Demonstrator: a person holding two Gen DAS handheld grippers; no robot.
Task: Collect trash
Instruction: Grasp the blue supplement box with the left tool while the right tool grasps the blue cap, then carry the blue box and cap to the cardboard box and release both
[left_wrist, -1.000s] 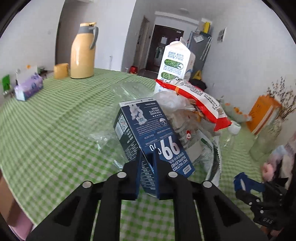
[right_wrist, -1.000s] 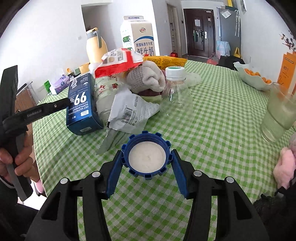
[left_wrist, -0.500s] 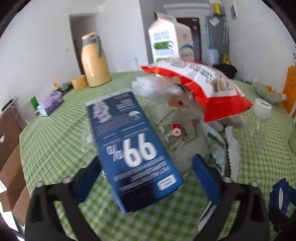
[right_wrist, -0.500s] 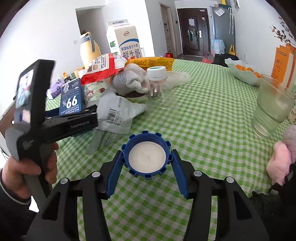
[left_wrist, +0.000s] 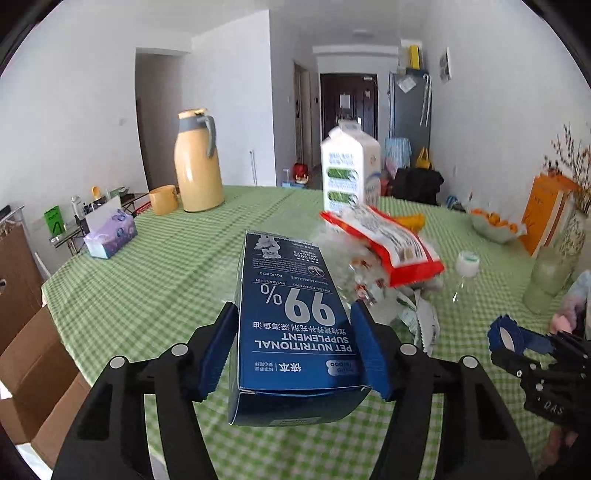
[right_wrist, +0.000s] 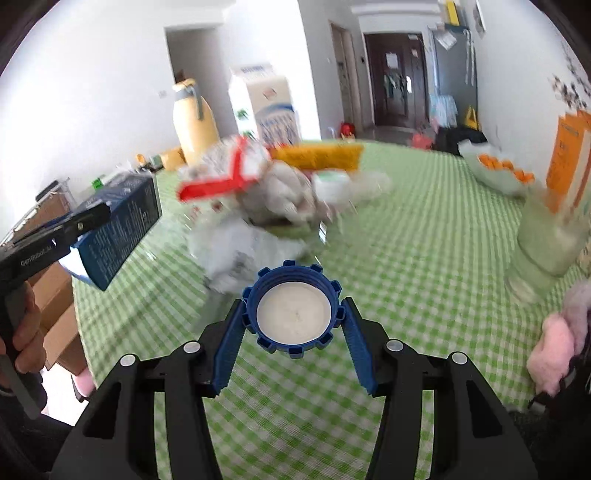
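The left gripper (left_wrist: 295, 350) has re-taken its hold on the blue supplement box (left_wrist: 291, 325): from a narrow pinch on one corner its jaws have just opened wide and then closed in again, and now both blue pads press the box's long sides. The box has risen off the green checked table (left_wrist: 155, 280) and hangs tilted above its near edge, clear of the trash heap (right_wrist: 258, 206) that lies toward the middle. The right gripper (right_wrist: 291, 332) stays clamped on the blue jar lid (right_wrist: 293, 312), held above the near side of the table. I judge the box secured and ready to be carried off; the red snack wrapper (left_wrist: 384, 240) and clear bottle (left_wrist: 466, 269) remain to be collected.
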